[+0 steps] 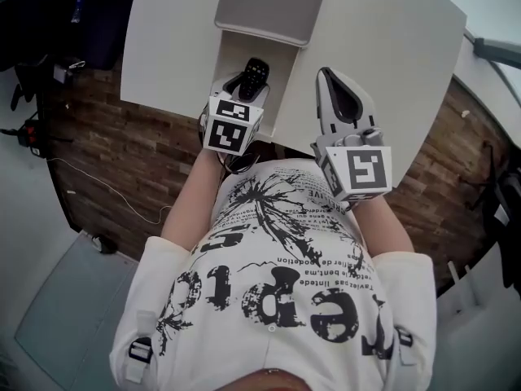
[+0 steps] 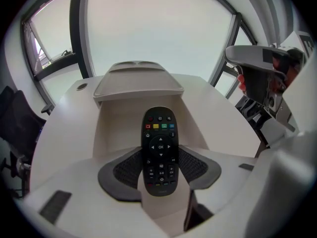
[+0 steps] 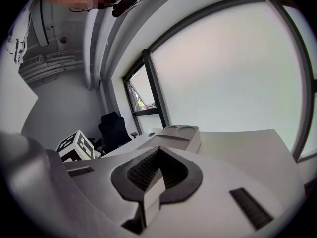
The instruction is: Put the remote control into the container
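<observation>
Remote (image 2: pixel 160 133) clamped low in left claw (image 2: pixel 160 162); right claw (image 3: pixel 159 150) closed, empty. Could've pivoted, clipping container (image 2: pixel 115 128) wall at 12 o'clock.

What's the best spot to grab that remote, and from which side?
Its lower end, squeezed across the narrow width, coming in from the bottom along its length. The remote is long and slim with fairly straight sides, so jaws sit flat; the left gripper holds it that way.

Black remote control (image 2: pixel 159 150), held lengthwise, over open beige container (image 2: pixel 116 130)
</observation>
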A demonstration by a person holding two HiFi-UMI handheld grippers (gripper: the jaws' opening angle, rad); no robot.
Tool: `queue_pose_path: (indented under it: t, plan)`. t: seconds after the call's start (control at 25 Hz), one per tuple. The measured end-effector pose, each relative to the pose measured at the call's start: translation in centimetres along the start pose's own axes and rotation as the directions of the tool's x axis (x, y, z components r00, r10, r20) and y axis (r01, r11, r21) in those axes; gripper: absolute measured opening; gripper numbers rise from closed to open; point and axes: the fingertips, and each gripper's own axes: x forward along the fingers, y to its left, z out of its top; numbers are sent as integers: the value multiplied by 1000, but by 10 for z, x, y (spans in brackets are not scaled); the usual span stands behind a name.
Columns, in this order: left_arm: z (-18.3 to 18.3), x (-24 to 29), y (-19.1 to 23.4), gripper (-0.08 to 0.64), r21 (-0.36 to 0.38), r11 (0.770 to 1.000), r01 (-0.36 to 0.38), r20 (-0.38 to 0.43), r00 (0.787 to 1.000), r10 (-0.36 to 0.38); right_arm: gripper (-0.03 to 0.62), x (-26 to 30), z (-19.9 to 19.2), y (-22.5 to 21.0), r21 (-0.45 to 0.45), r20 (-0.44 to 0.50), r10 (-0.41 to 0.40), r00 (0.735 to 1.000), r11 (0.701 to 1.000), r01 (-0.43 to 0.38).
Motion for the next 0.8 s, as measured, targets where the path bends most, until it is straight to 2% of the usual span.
queue_pose_path:
  t: [0.52, 0.68, 0.8]
  plan:
    - [-5, 26, 11, 235, -67, 998, 13, -116, 993, -20, 2, 20, -7, -13, 13, -34, -12, 999, 1000, 13]
    - [-7, 25, 10, 235, -72, 997, 3, -101, 995, -10, 2, 19, 1, -10, 17, -10, -38, 999, 999, 38]
    - [-5, 27, 14, 235, -126, 992, -19, -48, 999, 13, 2, 17, 3, -9, 28, 5, -71, 997, 997, 70]
